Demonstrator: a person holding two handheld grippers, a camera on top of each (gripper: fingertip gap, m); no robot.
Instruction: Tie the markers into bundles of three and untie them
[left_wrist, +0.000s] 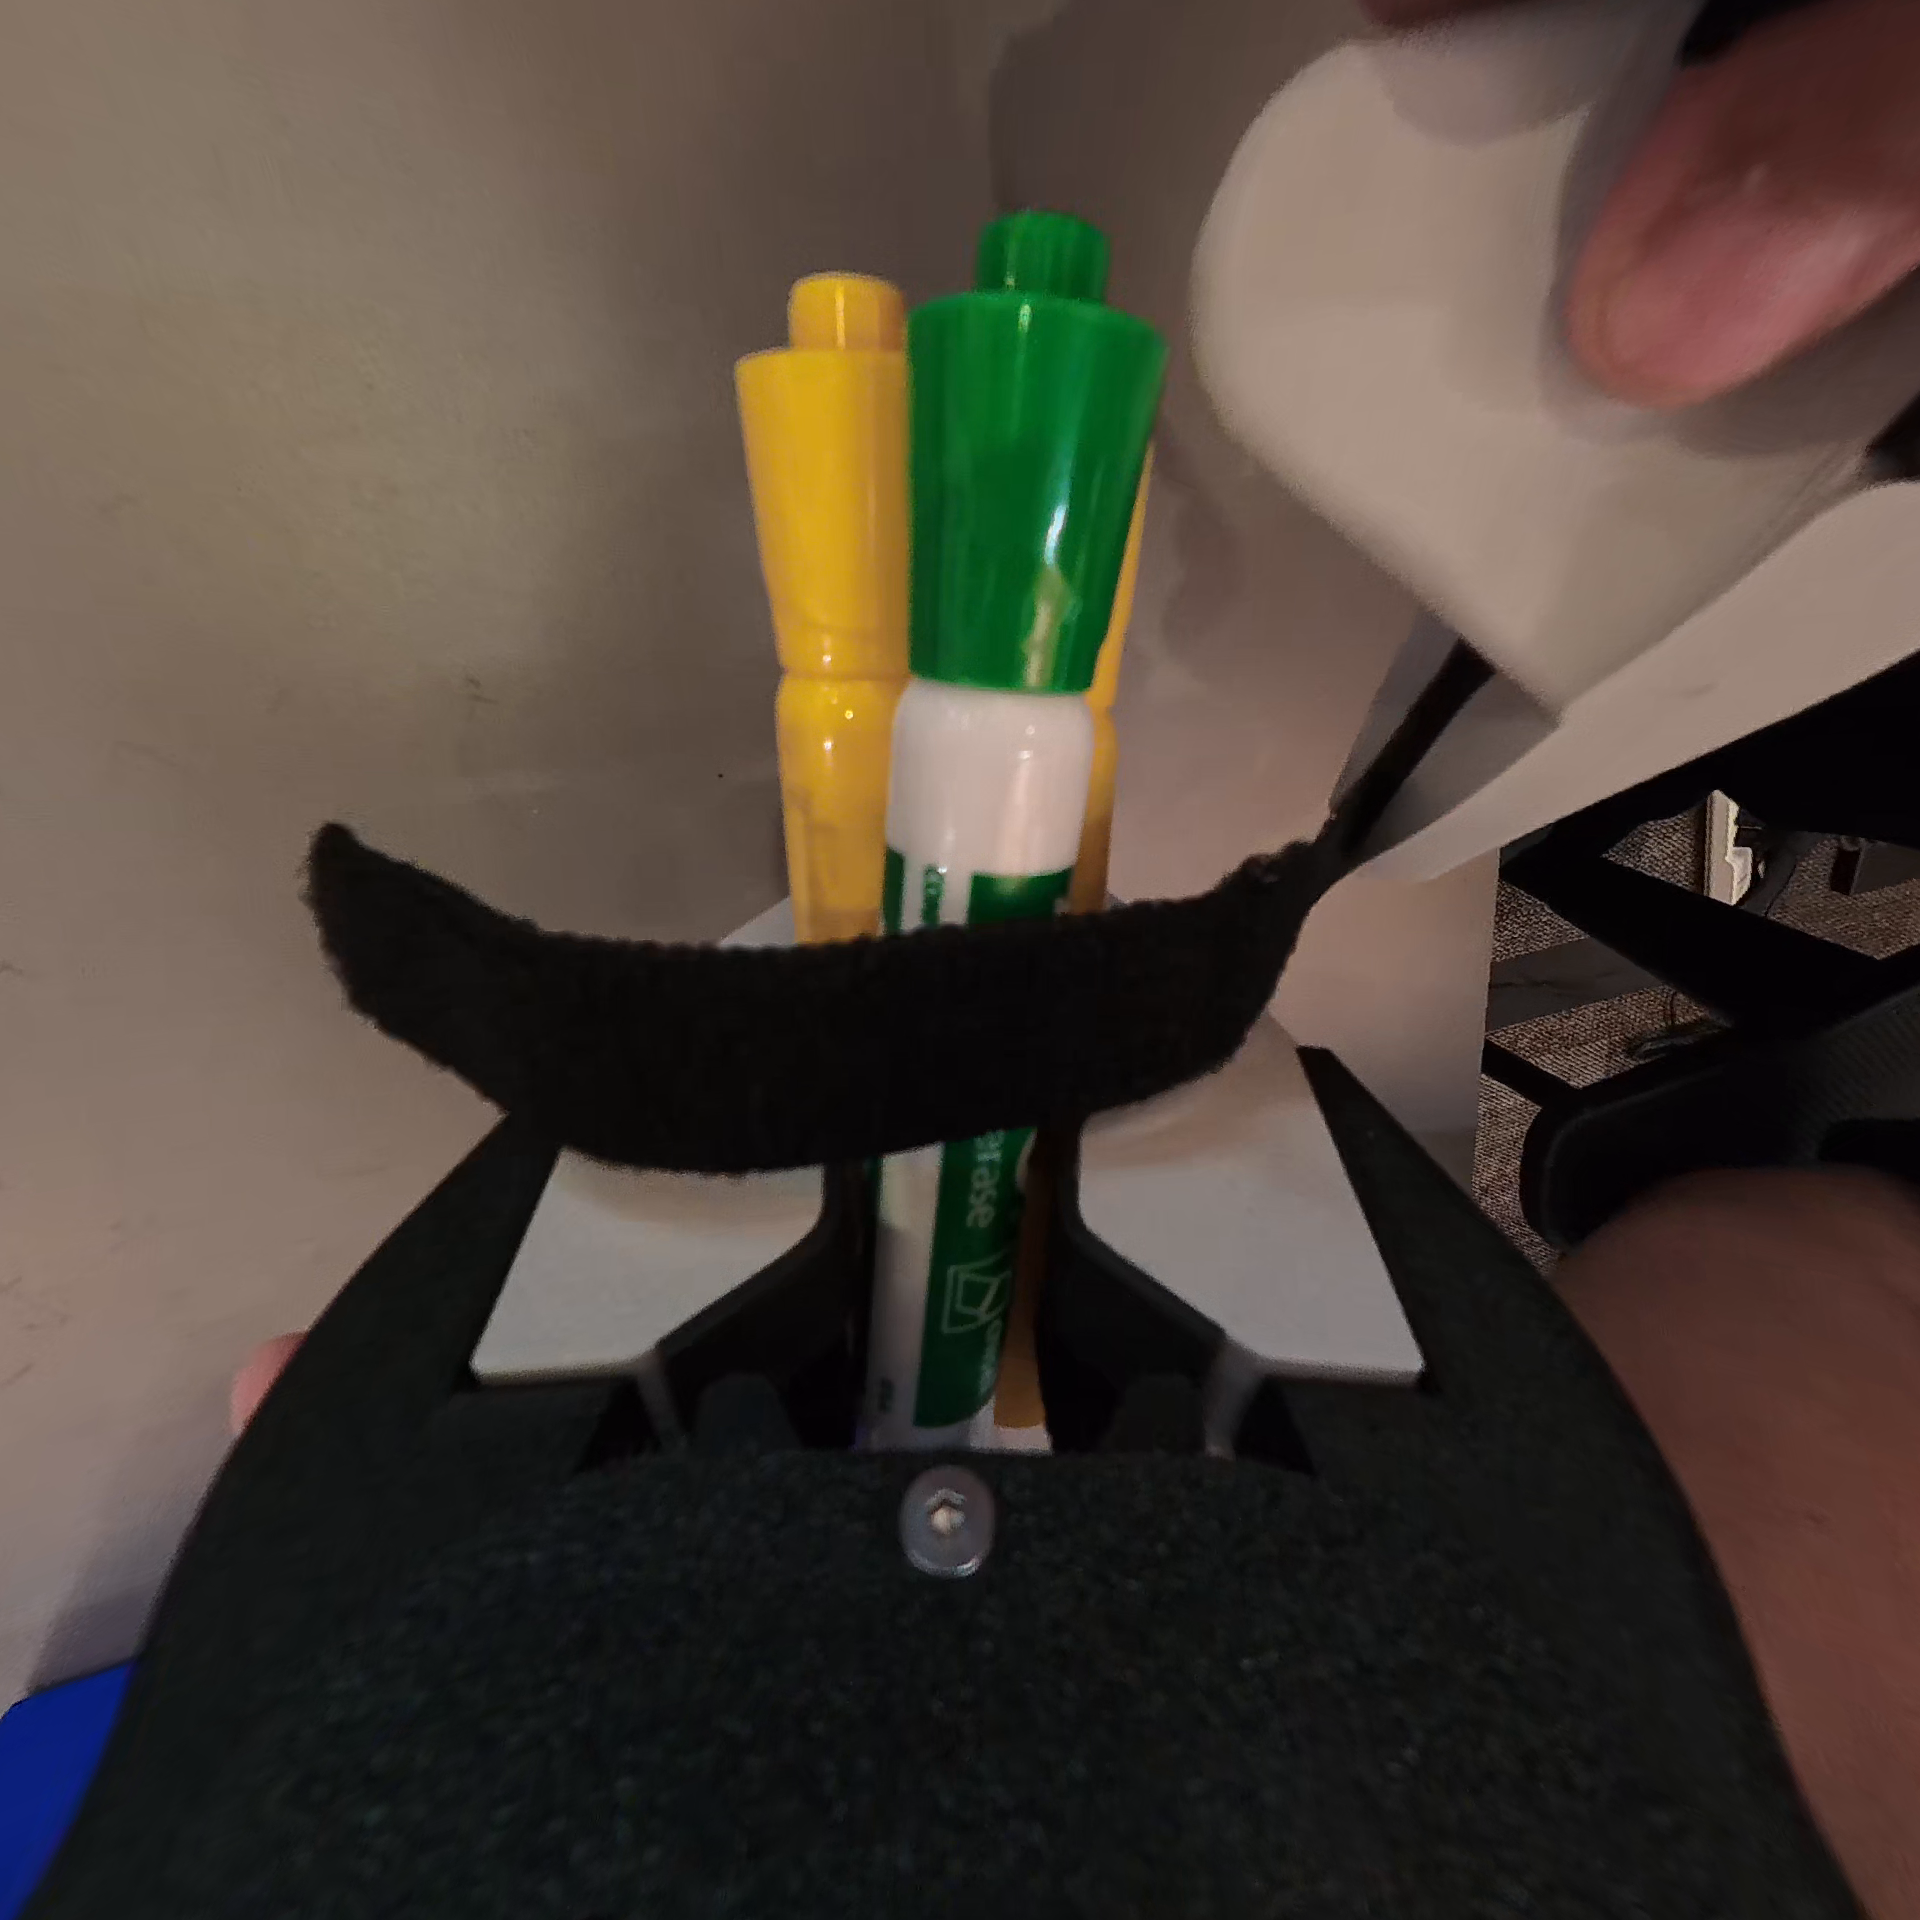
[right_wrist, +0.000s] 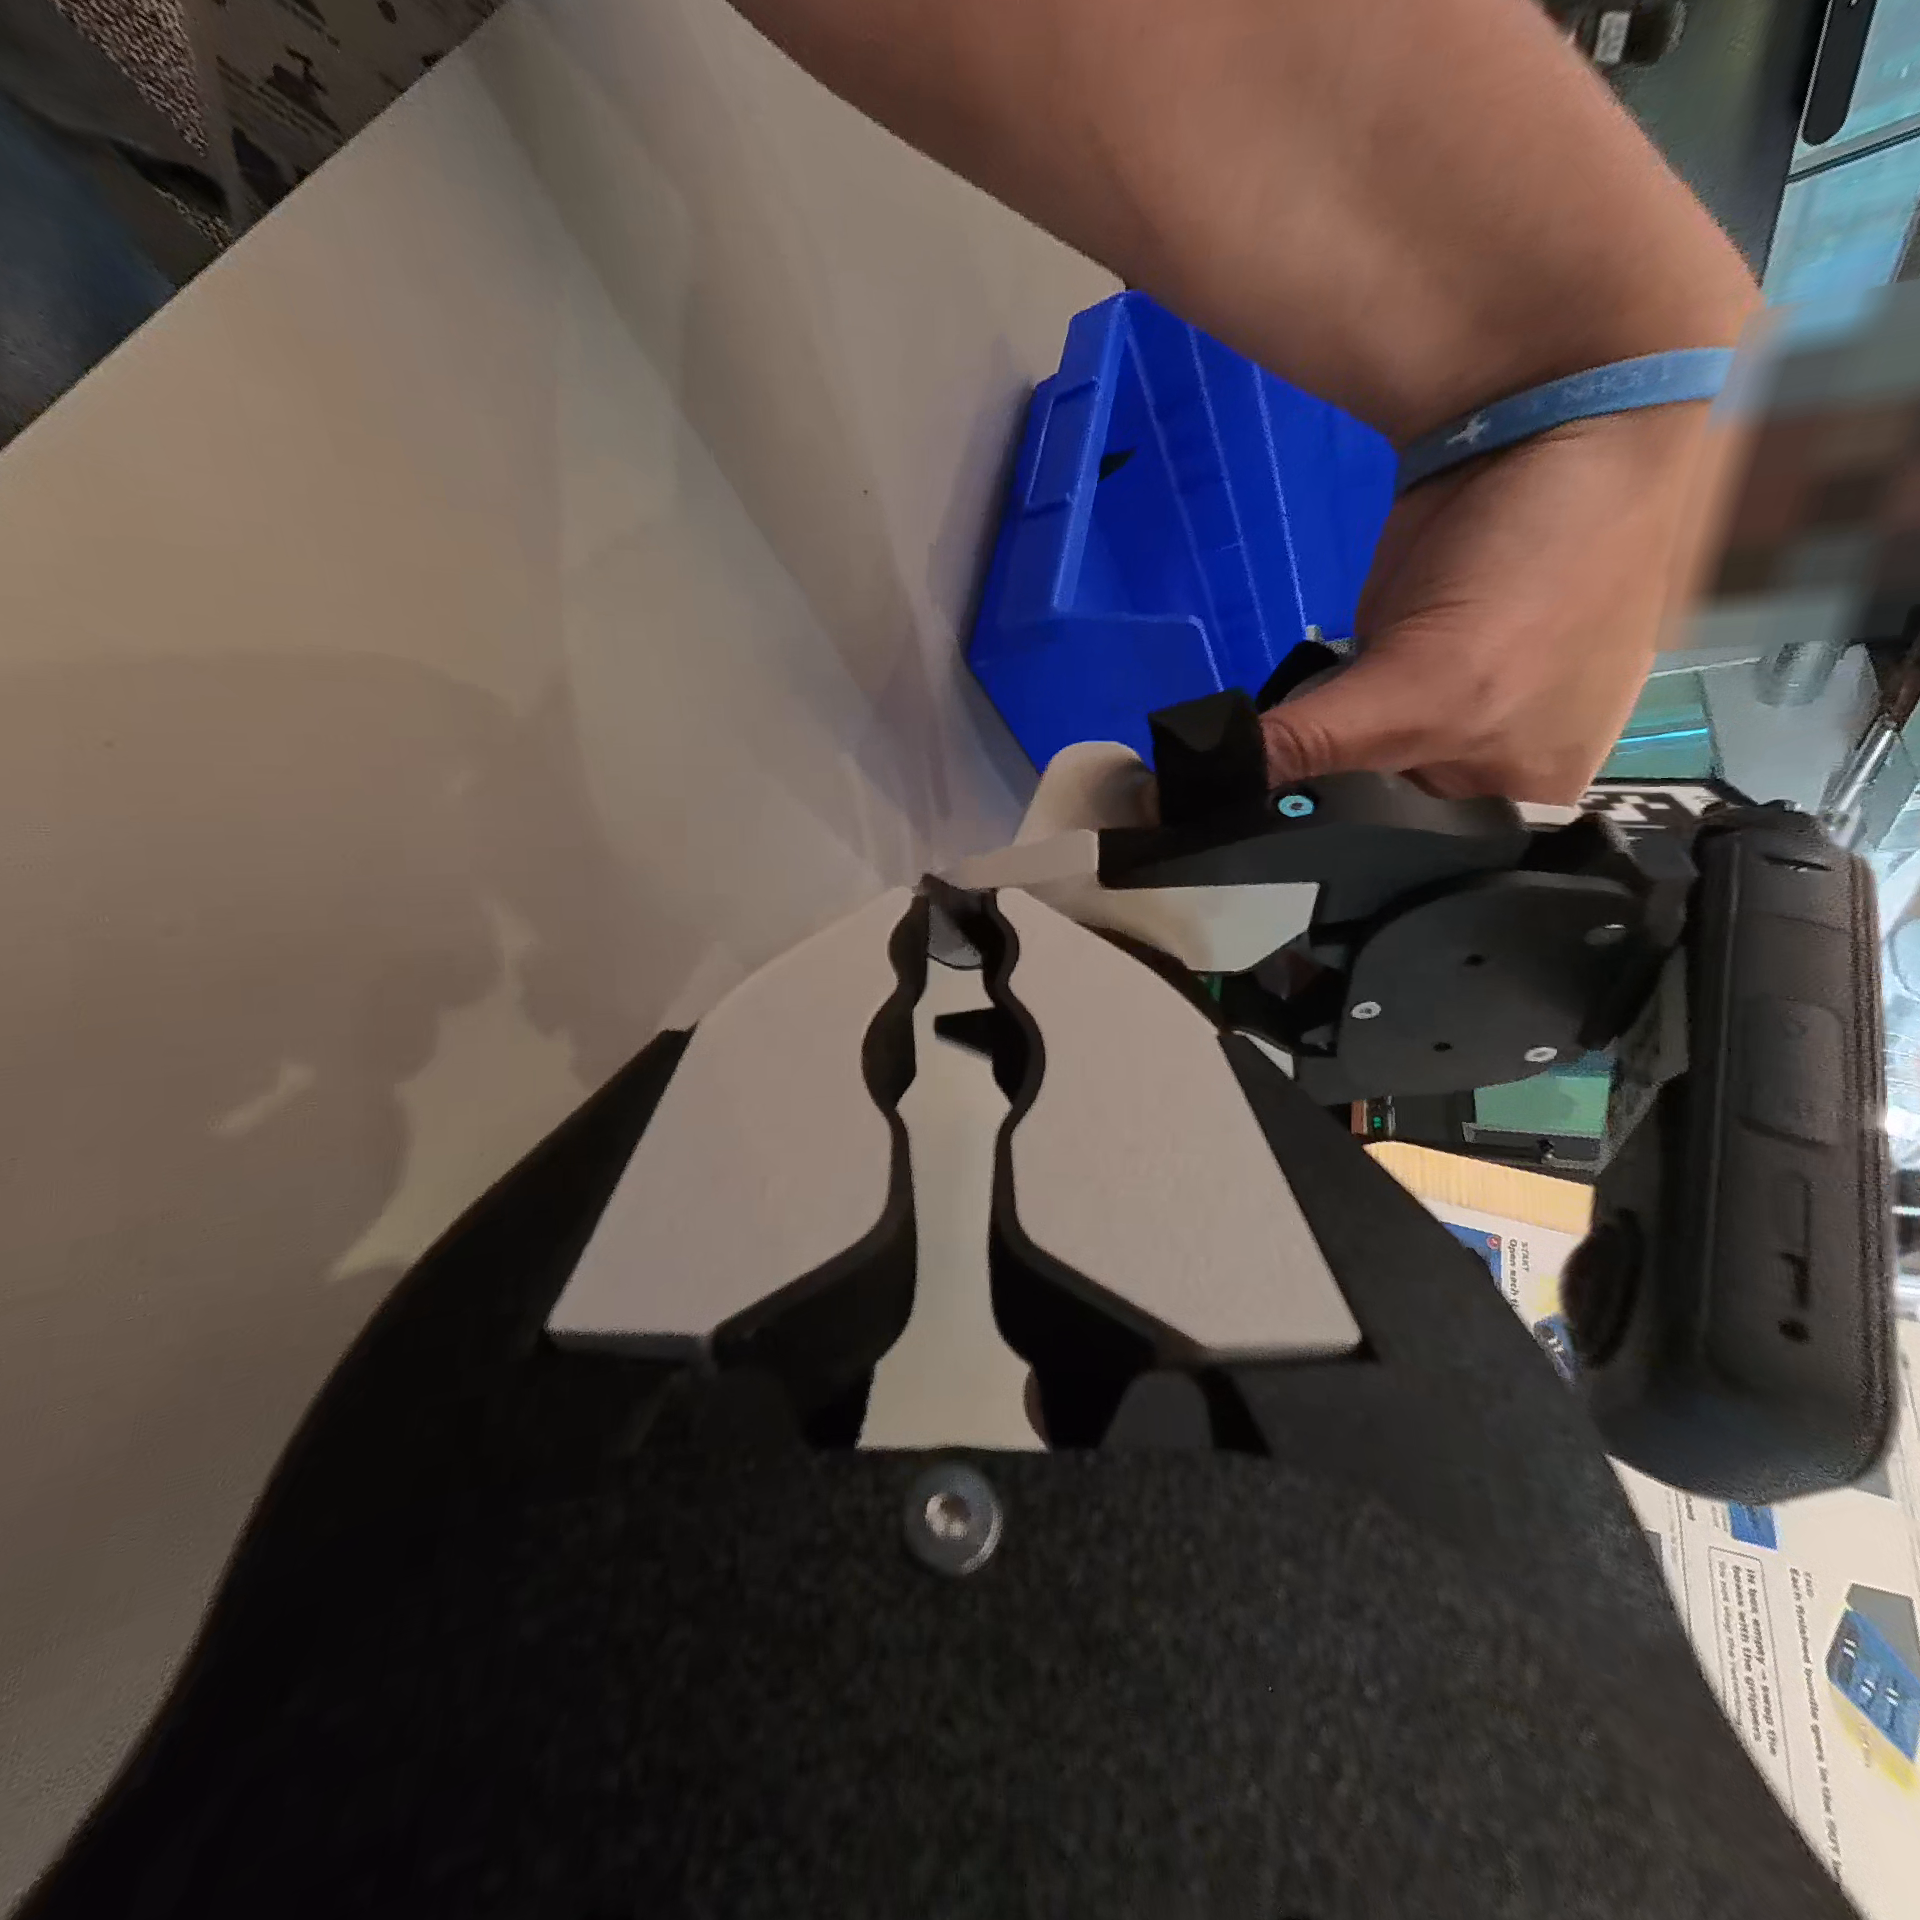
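Holding item: left gripper (left_wrist: 951, 1195) clamps three markers (left_wrist: 1023, 582) upright for wrapping; right gripper (right_wrist: 951, 935) pinches black strap (left_wrist: 748, 1029) end taut. Blue bin (right_wrist: 1164, 540) near table (right_wrist: 416, 623) edge.

glossy green-capped white plastic marker (left_wrist: 997, 644) | glossy yellow plastic marker (left_wrist: 831, 582), centre frame | fuzzy black woven cloth strap (left_wrist: 790, 1029) (matt) | smooth blue ribbed plastic bin (right_wrist: 1164, 540), upper right | matt white tabletop (right_wrist: 416, 623)
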